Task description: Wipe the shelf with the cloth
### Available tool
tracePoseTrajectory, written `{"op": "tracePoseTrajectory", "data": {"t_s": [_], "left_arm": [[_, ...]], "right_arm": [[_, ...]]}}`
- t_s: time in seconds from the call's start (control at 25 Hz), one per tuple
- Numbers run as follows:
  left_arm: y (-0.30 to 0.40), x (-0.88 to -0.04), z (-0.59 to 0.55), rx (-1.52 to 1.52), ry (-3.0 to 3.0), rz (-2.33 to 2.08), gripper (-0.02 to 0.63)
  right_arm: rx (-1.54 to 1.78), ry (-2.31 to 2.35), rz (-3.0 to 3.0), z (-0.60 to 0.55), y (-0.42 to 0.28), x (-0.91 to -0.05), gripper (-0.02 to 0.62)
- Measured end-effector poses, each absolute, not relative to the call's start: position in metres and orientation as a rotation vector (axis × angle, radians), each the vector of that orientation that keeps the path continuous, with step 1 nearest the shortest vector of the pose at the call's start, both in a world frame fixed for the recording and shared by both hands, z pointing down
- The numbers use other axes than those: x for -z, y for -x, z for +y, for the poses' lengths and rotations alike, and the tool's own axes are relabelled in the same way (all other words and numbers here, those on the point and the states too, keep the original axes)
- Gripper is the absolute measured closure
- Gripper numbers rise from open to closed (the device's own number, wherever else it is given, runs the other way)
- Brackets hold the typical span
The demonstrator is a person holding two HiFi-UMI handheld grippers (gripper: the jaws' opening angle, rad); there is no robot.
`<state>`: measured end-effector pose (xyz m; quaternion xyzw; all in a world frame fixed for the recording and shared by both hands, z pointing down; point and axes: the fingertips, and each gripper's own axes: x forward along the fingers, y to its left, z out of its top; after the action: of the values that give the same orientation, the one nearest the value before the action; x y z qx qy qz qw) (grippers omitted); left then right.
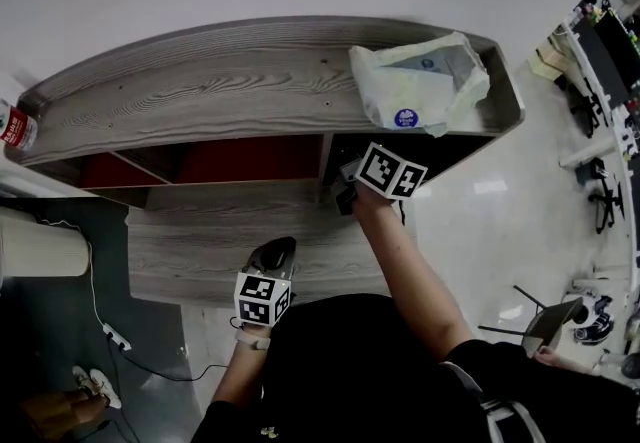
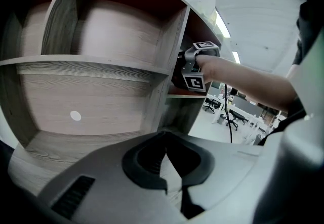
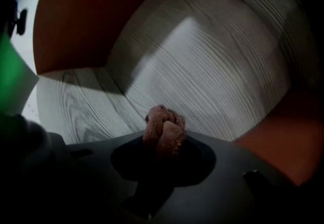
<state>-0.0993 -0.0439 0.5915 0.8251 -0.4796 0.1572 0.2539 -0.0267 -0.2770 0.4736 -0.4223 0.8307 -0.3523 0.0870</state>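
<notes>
Grey wood-grain shelf (image 1: 250, 81), red back panels, white wall behind. Right gripper (image 3: 163, 143) clenched on bunched brown cloth (image 3: 162, 126), inside upper right compartment. Left gripper (image 2: 165, 148) jaws together, empty, facing lower compartment. Plastic bag (image 1: 415, 81) on top.

Dim, fisheye-warped, dark shadowed corners

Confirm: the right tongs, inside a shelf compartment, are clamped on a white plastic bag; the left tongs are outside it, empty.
No. The right tongs are clamped on a brown cloth, not the bag, as the right gripper view shows; the plastic bag lies on top of the shelf. The left tongs are outside the compartment, empty.
</notes>
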Motion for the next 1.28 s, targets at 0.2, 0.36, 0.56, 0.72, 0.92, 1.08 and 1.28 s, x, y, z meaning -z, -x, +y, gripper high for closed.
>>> {"op": "tracePoseTrajectory", "data": {"t_s": [0.2,0.36,0.56,0.72,0.92,1.08,1.28], "left_arm": [[0.103,-0.593,-0.042,-0.428,-2.232,-1.309,0.597],[0.101,-0.594,-0.044,-0.421,-2.234,-1.299,0.597],[0.097,-0.593,-0.046,-0.425,-2.251,-1.28,0.597],[0.093,-0.592,-0.049,-0.428,-2.261,-1.264,0.597],[0.091,-0.593,-0.051,-0.434,-2.272,-1.248,0.597],[0.088,-0.594,-0.052,-0.437,-2.281,-1.234,0.597],[0.084,-0.594,-0.052,-0.439,-2.289,-1.222,0.597]], "right_arm": [[1.084,1.342,2.505,-0.278,0.025,-0.487,0.52],[1.134,1.37,2.485,-0.279,0.017,-0.498,0.518],[1.178,1.392,2.454,-0.282,0.002,-0.502,0.518],[1.19,1.451,2.408,-0.284,-0.016,-0.503,0.518],[1.177,1.582,2.298,-0.289,-0.052,-0.505,0.517],[1.145,1.715,2.16,-0.292,-0.087,-0.505,0.518],[1.07,1.918,1.992,-0.294,-0.13,-0.505,0.518]]}}
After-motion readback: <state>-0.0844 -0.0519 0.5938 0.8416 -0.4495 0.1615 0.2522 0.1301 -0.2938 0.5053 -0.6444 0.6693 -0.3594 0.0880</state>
